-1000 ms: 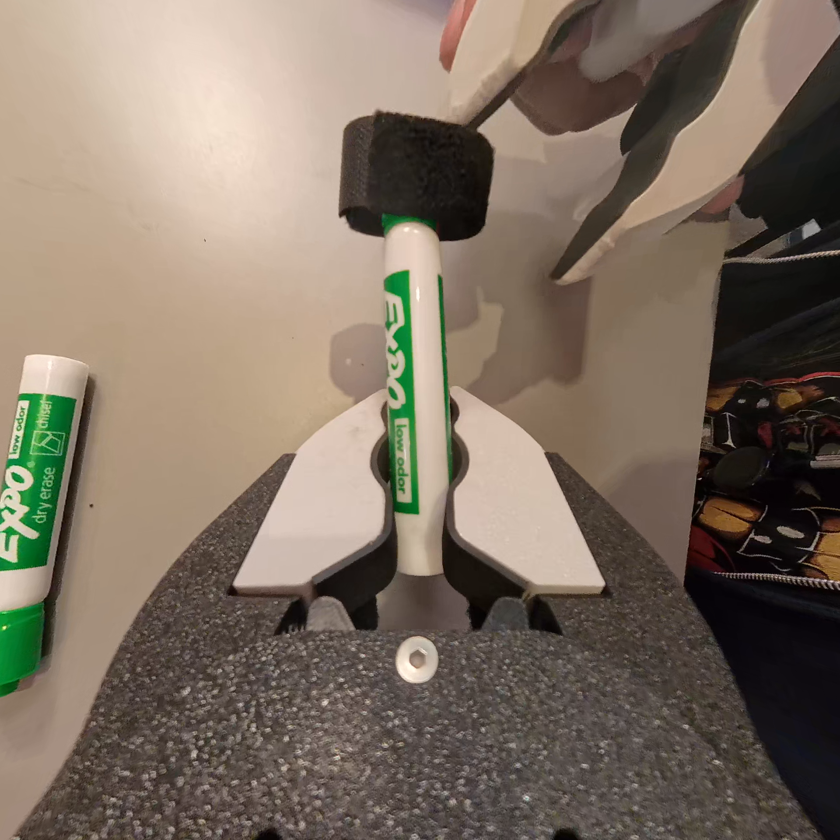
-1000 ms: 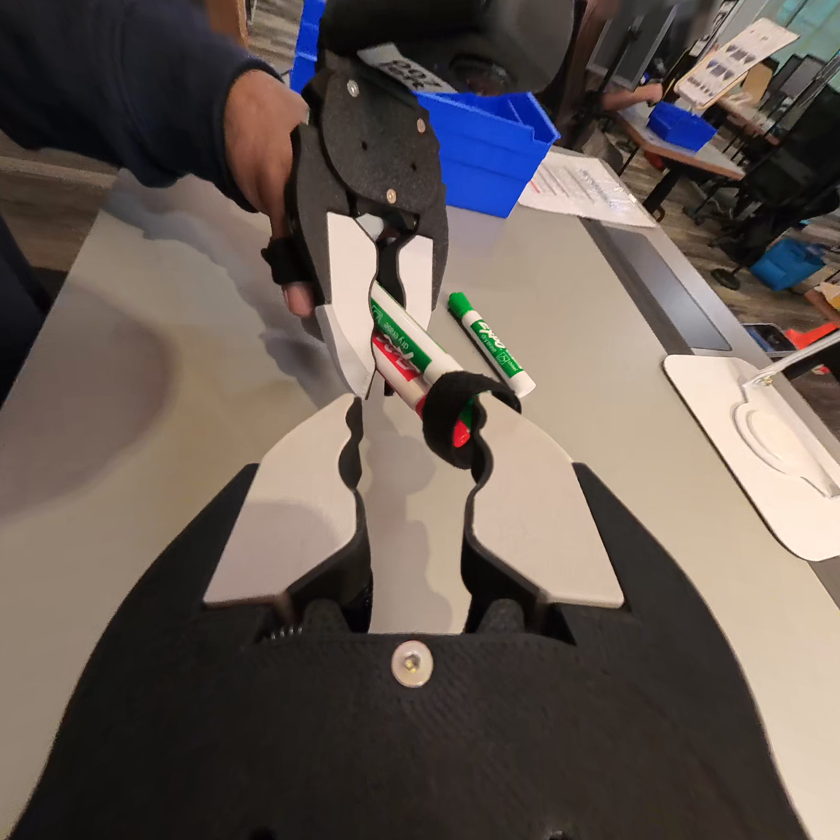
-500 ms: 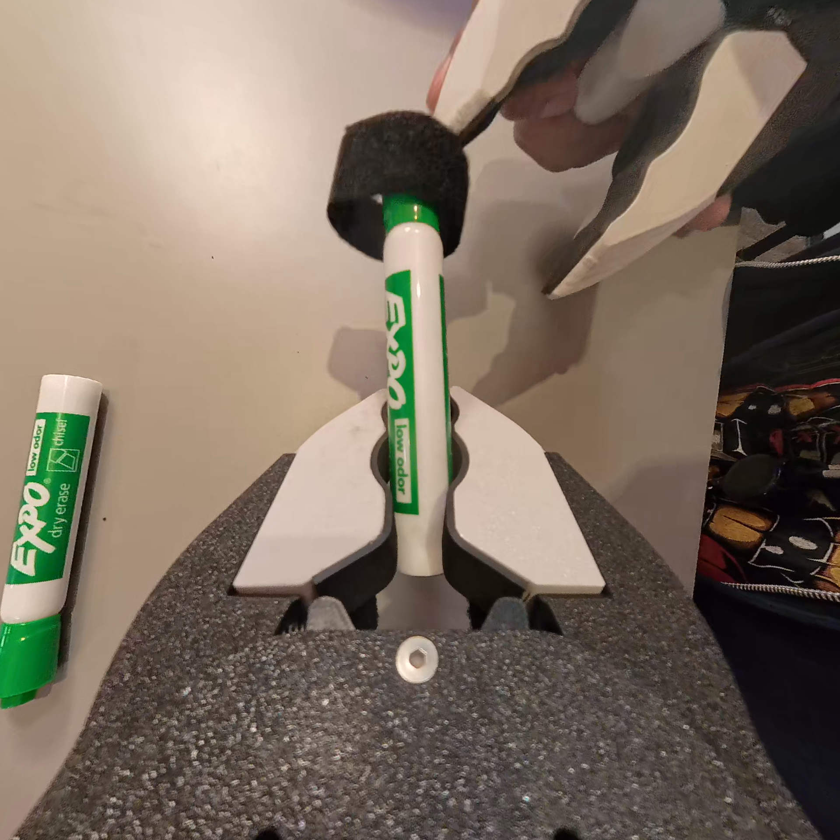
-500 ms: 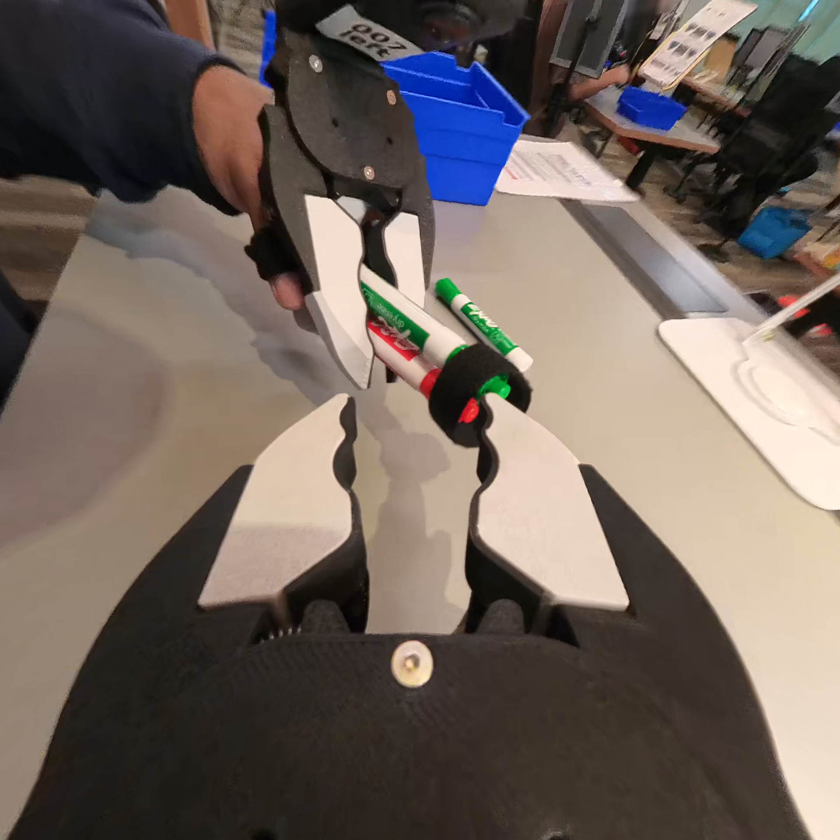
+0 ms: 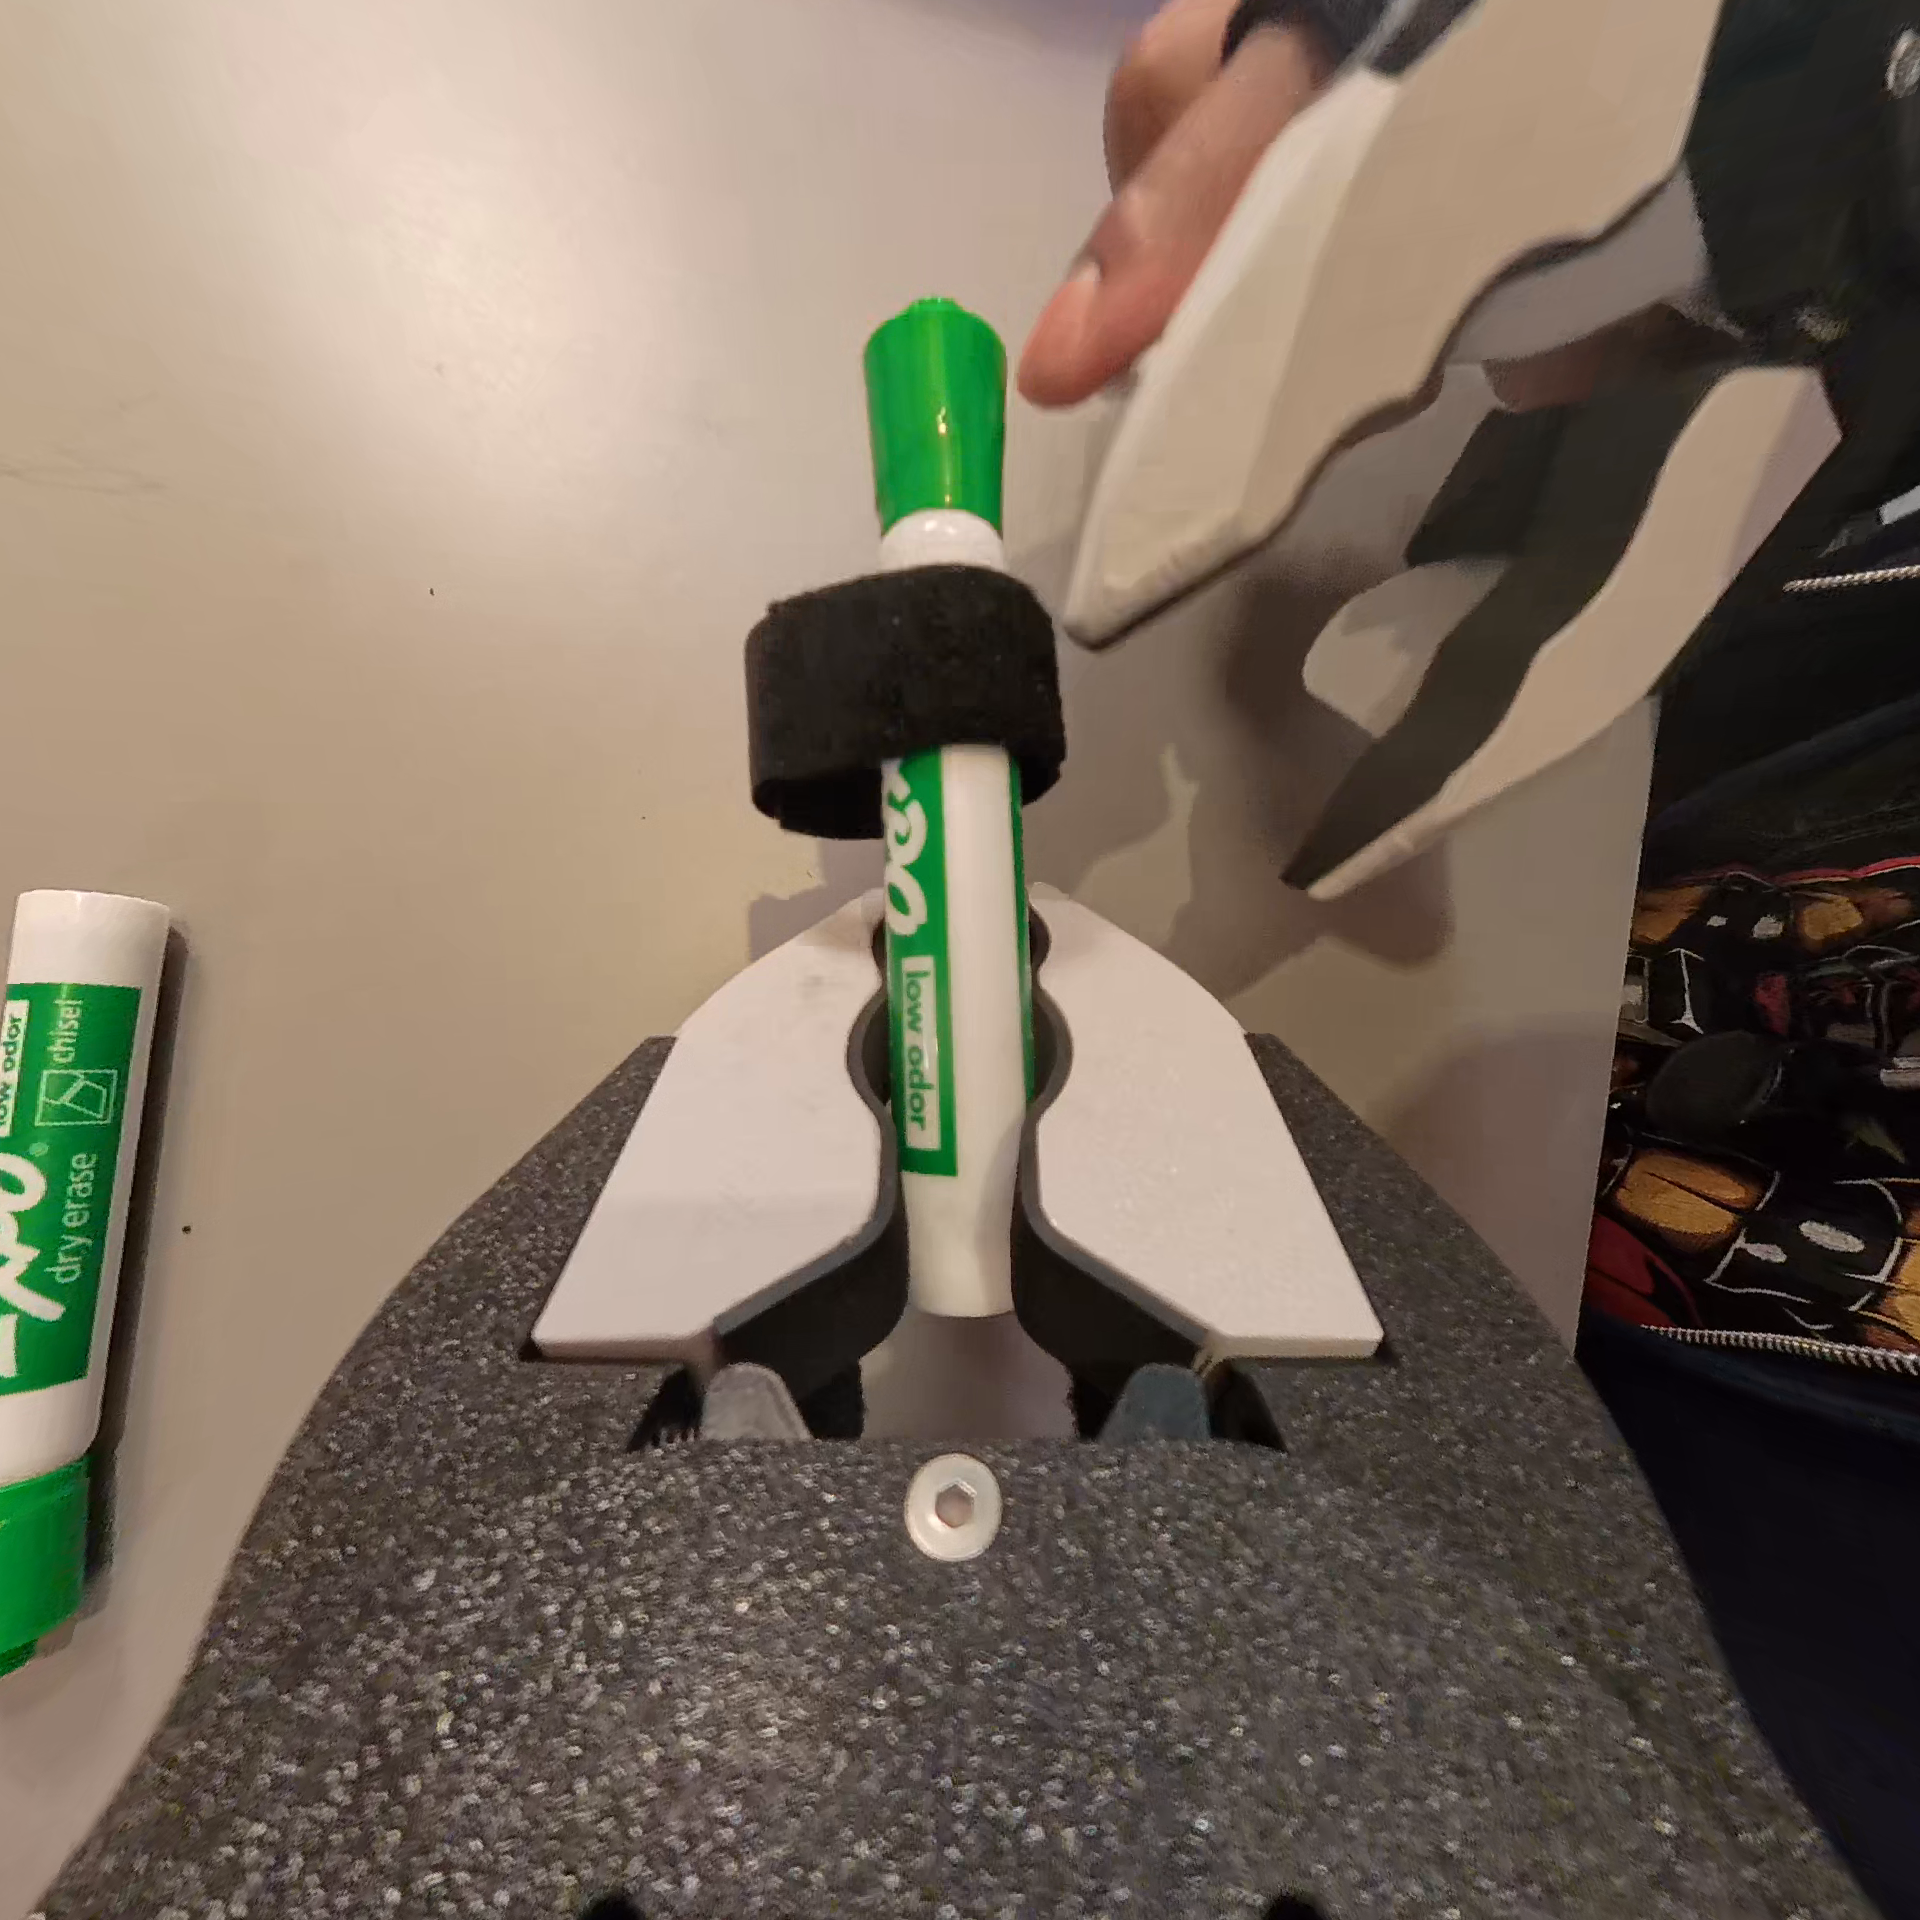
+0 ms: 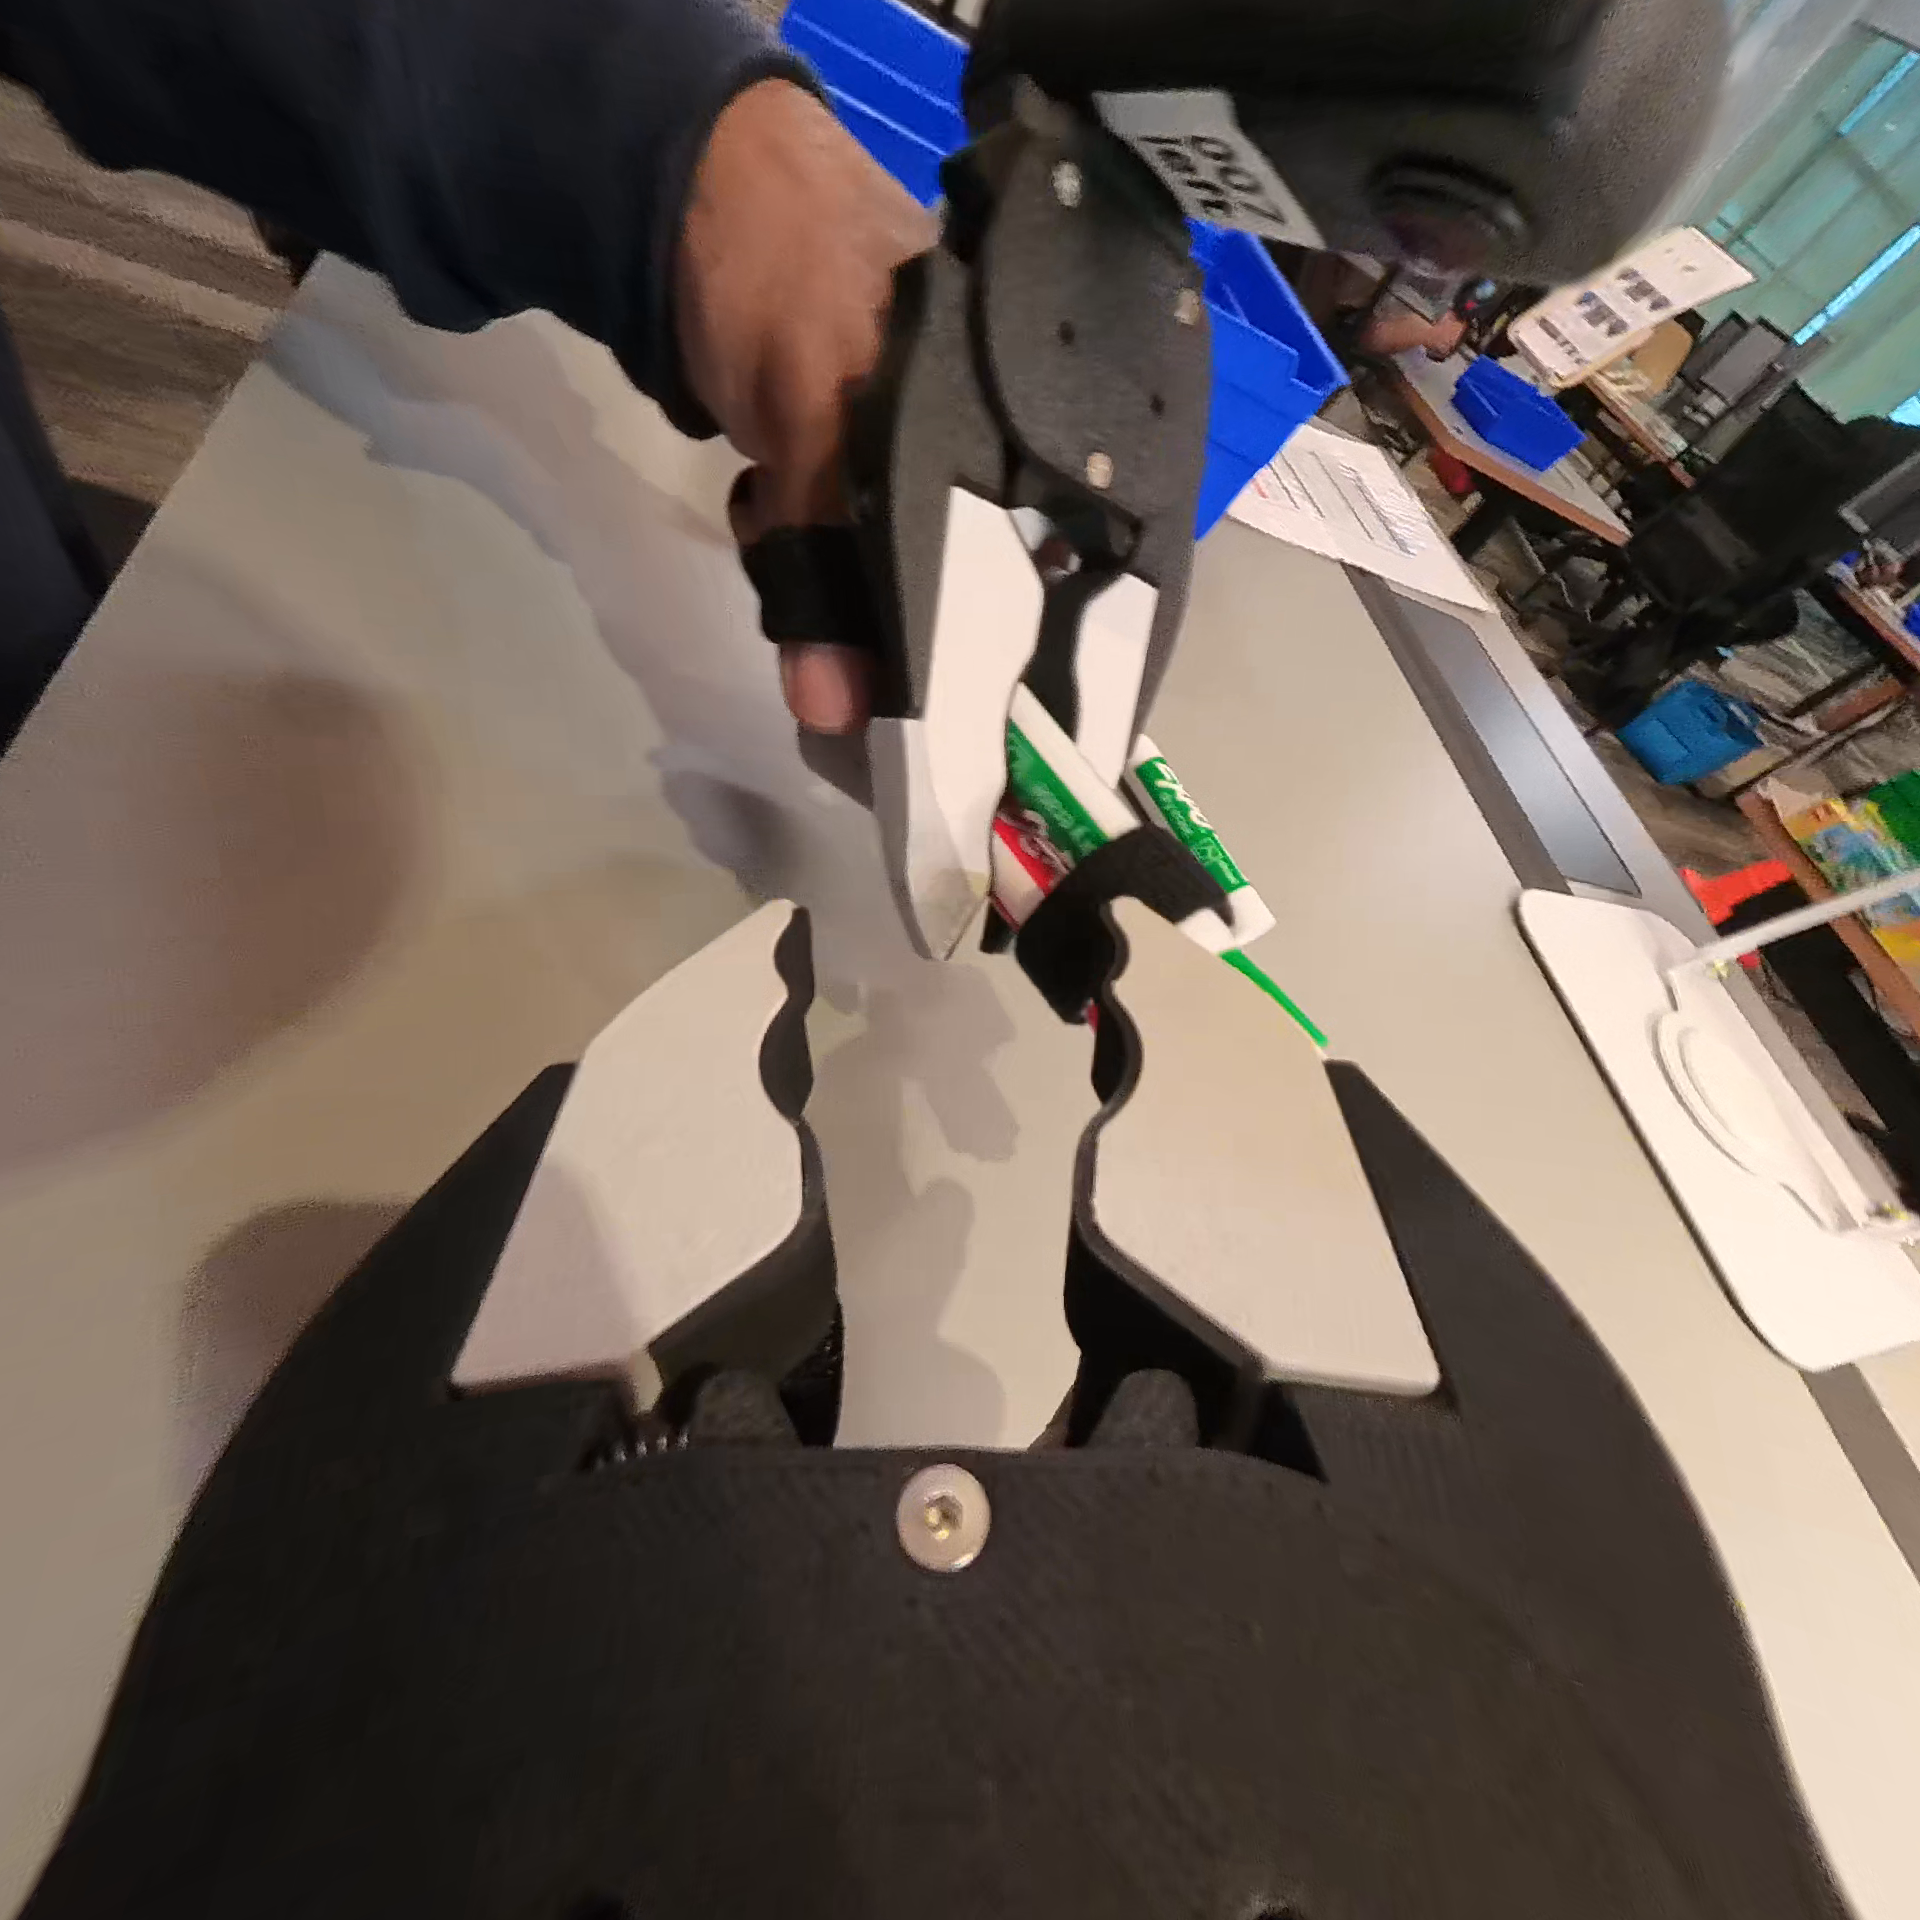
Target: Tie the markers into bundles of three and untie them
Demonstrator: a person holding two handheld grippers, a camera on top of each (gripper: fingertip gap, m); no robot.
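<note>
Fuzzy black strap (image 5: 902, 698) rings glossy green marker (image 5: 951, 894) clamped in left tool (image 5: 958, 914); right tool (image 6: 951, 940) gapes empty.

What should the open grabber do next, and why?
Probably the right gripper, jaws open and empty, should go fetch the loose green marker lying on the table. The left gripper is shut on a green marker and a red marker with the black strap looped around them: only two, and a bundle needs three.

The left tongs (image 5: 956, 925) were clamped shut, gripped by a hand (image 6: 790, 343) in a dark sleeve, while the right tongs (image 6: 951, 940) stood spread apart just beside them.
</note>
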